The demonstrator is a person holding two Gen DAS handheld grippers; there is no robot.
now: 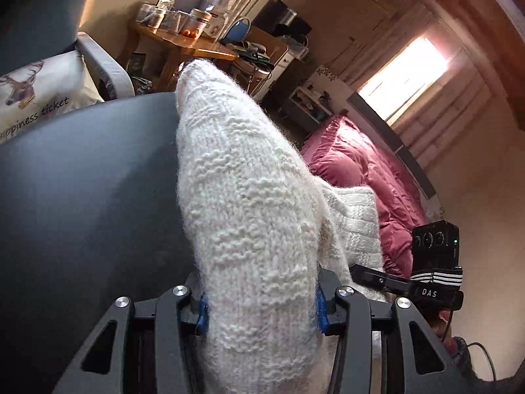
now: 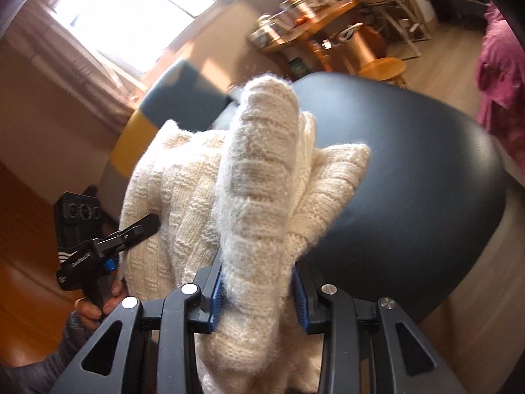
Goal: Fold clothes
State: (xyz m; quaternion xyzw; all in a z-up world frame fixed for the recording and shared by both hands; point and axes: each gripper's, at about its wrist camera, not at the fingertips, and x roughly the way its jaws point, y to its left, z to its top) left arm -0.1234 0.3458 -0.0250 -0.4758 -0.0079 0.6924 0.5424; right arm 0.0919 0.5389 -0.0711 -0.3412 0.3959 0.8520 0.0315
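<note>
Gripping on both sides: a cream knit sweater [image 1: 252, 216] is pinched by the left gripper [image 1: 261, 308], a thick fold bunched between its blue pads [image 1: 202, 313] and rising straight up past the lens. In the right wrist view the same sweater [image 2: 262, 177] is pinched by the right gripper [image 2: 257, 292], with a rolled ridge of knit caught between its blue pads [image 2: 216, 290].

The sweater is held over a dark round table [image 1: 92, 203], also seen at [image 2: 410, 170]. Whether the hanging part touches the tabletop cannot be told. The rest of the knit is spread to the left of the pinched ridge in the right view, with a flap sticking out to the right.

The left gripper is seen from the right view [image 2: 139, 233], its black fingers laid against the knit edge, handle held by a hand [image 2: 98, 302]. The right gripper is seen from the left view at lower right [image 1: 377, 275], close against the sweater; its jaw state cannot be read from that angle.

Background: pink bedding [image 1: 367, 177], a bright window [image 2: 144, 10], a wooden table with jars [image 1: 183, 42], a deer-print cushion [image 1: 42, 92], a wooden stool [image 2: 382, 67].
</note>
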